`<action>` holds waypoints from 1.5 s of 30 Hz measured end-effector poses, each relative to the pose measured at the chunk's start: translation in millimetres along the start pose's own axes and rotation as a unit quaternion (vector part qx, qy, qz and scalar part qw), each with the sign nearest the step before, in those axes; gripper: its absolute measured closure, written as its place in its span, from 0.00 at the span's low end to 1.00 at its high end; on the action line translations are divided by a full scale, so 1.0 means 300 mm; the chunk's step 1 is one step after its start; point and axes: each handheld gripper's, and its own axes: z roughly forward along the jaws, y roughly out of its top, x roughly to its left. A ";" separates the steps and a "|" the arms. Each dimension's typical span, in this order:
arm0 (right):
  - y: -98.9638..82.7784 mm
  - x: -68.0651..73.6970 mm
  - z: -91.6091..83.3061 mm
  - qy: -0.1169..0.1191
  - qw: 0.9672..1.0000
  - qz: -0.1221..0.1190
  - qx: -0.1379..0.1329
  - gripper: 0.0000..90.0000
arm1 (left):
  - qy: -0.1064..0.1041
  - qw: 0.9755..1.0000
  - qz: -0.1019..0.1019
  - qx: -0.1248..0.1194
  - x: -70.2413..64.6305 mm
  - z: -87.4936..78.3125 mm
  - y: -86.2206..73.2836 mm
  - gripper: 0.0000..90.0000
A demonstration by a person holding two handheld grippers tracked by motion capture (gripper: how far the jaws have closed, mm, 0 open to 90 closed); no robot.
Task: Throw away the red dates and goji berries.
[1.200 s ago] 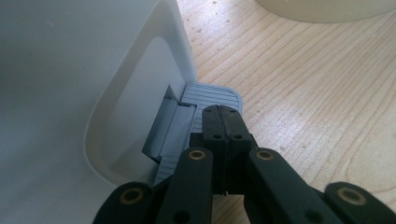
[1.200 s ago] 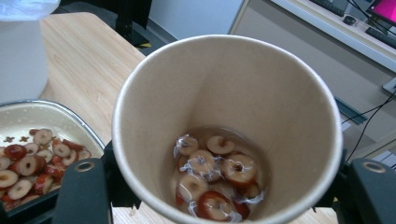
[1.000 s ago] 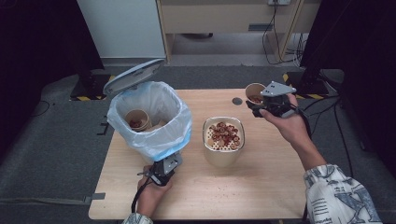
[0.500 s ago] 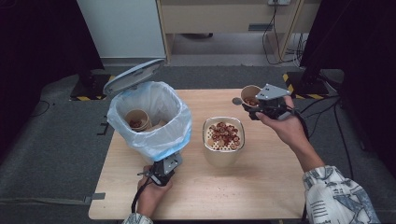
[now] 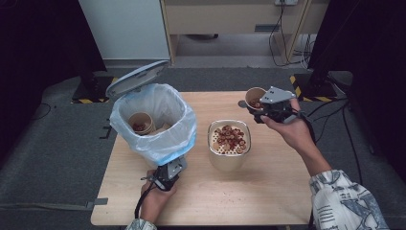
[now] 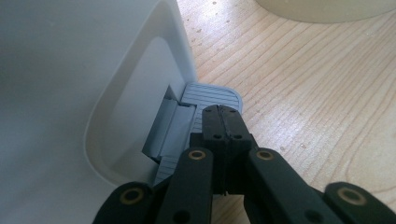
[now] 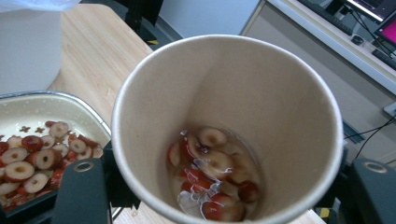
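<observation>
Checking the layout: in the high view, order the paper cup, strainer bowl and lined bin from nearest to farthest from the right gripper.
From the right gripper:
1. Paper cup, held in its jaws.
2. Strainer bowl, table centre.
3. Lined bin, far left.

- Bare light wooden tabletop (image 5: pixel 268 196) along the near edge, open to passage.
- White pedal bin lined with a bluish plastic bag (image 5: pixel 153 122) blocking the left side, grey lid (image 5: pixel 136 79) raised behind.
- Cream strainer bowl of red fruit slices (image 5: pixel 229 143) obstructing the centre, narrow gap beside the bin.

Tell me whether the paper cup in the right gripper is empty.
No, the paper cup has red fruit slices and some liquid at its bottom.
</observation>
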 end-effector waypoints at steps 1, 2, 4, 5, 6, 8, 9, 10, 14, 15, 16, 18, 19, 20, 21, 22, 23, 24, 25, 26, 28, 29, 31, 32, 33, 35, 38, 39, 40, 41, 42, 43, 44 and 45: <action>0.000 -0.004 0.000 -0.002 1.000 0.001 0.001 0.34 | 0.000 1.000 0.000 0.000 0.000 0.000 0.000 0.99; 0.000 -0.006 -0.001 -0.005 1.000 0.001 0.002 0.34 | 0.000 1.000 -0.001 0.000 0.000 0.000 0.000 0.99; 0.007 -0.003 -0.001 -0.002 1.000 -0.008 0.002 0.34 | 0.000 1.000 0.000 -0.001 0.000 0.000 0.000 0.99; 0.010 0.000 -0.001 -0.001 1.000 -0.011 0.001 0.34 | 0.000 1.000 -0.001 -0.001 0.000 0.000 -0.001 0.99; 0.014 0.003 -0.001 0.002 1.000 -0.015 -0.002 0.34 | 0.000 1.000 0.000 -0.002 0.000 0.000 -0.002 0.99; 0.022 0.006 -0.003 0.004 1.000 -0.027 -0.005 0.34 | -0.001 1.000 -0.002 -0.003 0.002 0.000 -0.003 0.99; 0.024 0.004 -0.004 0.004 0.999 -0.032 -0.007 0.34 | -0.002 1.000 -0.003 -0.003 0.003 0.000 -0.003 0.99; 0.027 0.001 -0.005 0.003 0.999 -0.030 -0.009 0.34 | -0.001 1.000 -0.003 -0.003 0.002 0.000 -0.003 0.99; 0.035 -0.003 -0.004 0.002 0.999 -0.038 -0.008 0.34 | -0.001 1.000 -0.004 -0.003 0.002 0.000 -0.003 0.99; 0.038 0.003 -0.004 0.005 0.999 -0.046 -0.007 0.34 | -0.001 1.000 -0.004 -0.003 0.002 0.000 -0.003 0.99; 0.041 0.009 -0.004 0.009 0.999 -0.052 -0.009 0.34 | -0.001 1.000 -0.004 -0.003 0.002 0.000 -0.003 0.99; 0.047 0.016 -0.003 0.011 0.998 -0.060 -0.012 0.34 | 0.000 1.000 -0.002 -0.003 0.001 0.000 -0.003 0.99; 0.048 0.017 -0.002 0.010 0.998 -0.062 -0.012 0.34 | 0.001 1.000 -0.003 -0.004 0.001 0.000 -0.003 0.99; 0.049 0.020 0.000 0.009 0.998 -0.062 -0.011 0.34 | 0.000 1.000 -0.004 -0.003 0.001 0.000 -0.003 0.99; 0.051 0.023 0.002 0.011 0.998 -0.063 -0.010 0.34 | 0.000 1.000 -0.004 -0.002 0.001 0.000 -0.002 0.99; 0.055 0.029 0.002 0.013 0.998 -0.068 -0.010 0.34 | 0.000 1.000 -0.004 -0.002 0.002 0.000 -0.002 0.99; 0.059 0.038 0.002 0.014 0.997 -0.077 -0.009 0.34 | -0.001 1.000 -0.005 -0.002 0.002 -0.001 -0.002 0.99; 0.062 0.043 0.001 0.014 0.996 -0.082 -0.009 0.34 | -0.001 1.000 -0.005 -0.002 0.002 -0.001 -0.002 0.99; 0.064 0.045 0.000 0.013 0.996 -0.086 -0.009 0.34 | -0.001 1.000 -0.005 -0.002 0.003 -0.001 -0.002 0.99; 0.067 0.045 -0.001 0.012 0.996 -0.084 -0.009 0.34 | -0.001 1.000 -0.005 -0.002 0.003 -0.001 -0.002 0.99; 0.073 0.047 -0.003 0.011 0.996 -0.086 -0.009 0.34 | -0.001 1.000 -0.007 -0.004 0.001 0.001 -0.002 0.99; 0.077 0.051 -0.006 0.012 0.996 -0.086 -0.010 0.34 | -0.001 1.000 -0.007 -0.004 0.002 0.001 -0.002 0.99; 0.084 0.056 -0.009 0.015 0.996 -0.089 -0.014 0.34 | -0.003 1.000 -0.012 -0.007 0.000 0.002 -0.003 0.99; 0.086 0.056 -0.009 0.014 0.996 -0.090 -0.014 0.34 | -0.002 1.000 -0.012 -0.008 -0.001 0.002 -0.002 0.99; 0.088 0.055 -0.008 0.011 0.996 -0.088 -0.014 0.34 | -0.002 1.000 -0.012 -0.007 -0.001 0.002 -0.002 0.99; 0.089 0.053 -0.006 0.010 0.996 -0.084 -0.011 0.34 | -0.002 1.000 -0.012 -0.007 -0.001 0.002 -0.002 0.99; 0.095 0.069 -0.007 0.019 0.995 -0.096 -0.012 0.34 | -0.003 1.000 -0.011 -0.006 0.000 0.001 -0.002 0.99; 0.098 0.072 -0.009 0.022 0.995 -0.100 -0.014 0.34 | -0.003 1.000 -0.011 -0.006 -0.001 0.002 -0.002 0.99; 0.099 0.070 -0.011 0.021 0.995 -0.101 -0.014 0.34 | -0.003 1.000 -0.011 -0.006 0.000 0.002 -0.002 0.99; 0.100 0.066 -0.013 0.019 0.995 -0.098 -0.014 0.34 | -0.003 1.000 -0.011 -0.006 0.000 0.001 -0.002 0.99; 0.099 0.061 -0.015 0.016 0.995 -0.095 -0.014 0.34 | -0.002 1.000 -0.007 -0.002 0.002 0.000 -0.001 0.99; 0.099 0.058 -0.016 0.014 0.996 -0.092 -0.014 0.34 | -0.001 1.000 -0.007 -0.003 0.002 0.001 -0.002 0.99; 0.099 0.057 -0.018 0.013 0.996 -0.091 -0.012 0.34 | -0.002 1.000 -0.007 -0.002 0.002 0.000 -0.001 0.99; 0.099 0.058 -0.019 0.013 0.996 -0.093 -0.012 0.34 | -0.002 1.000 -0.006 -0.002 0.002 0.000 -0.001 0.99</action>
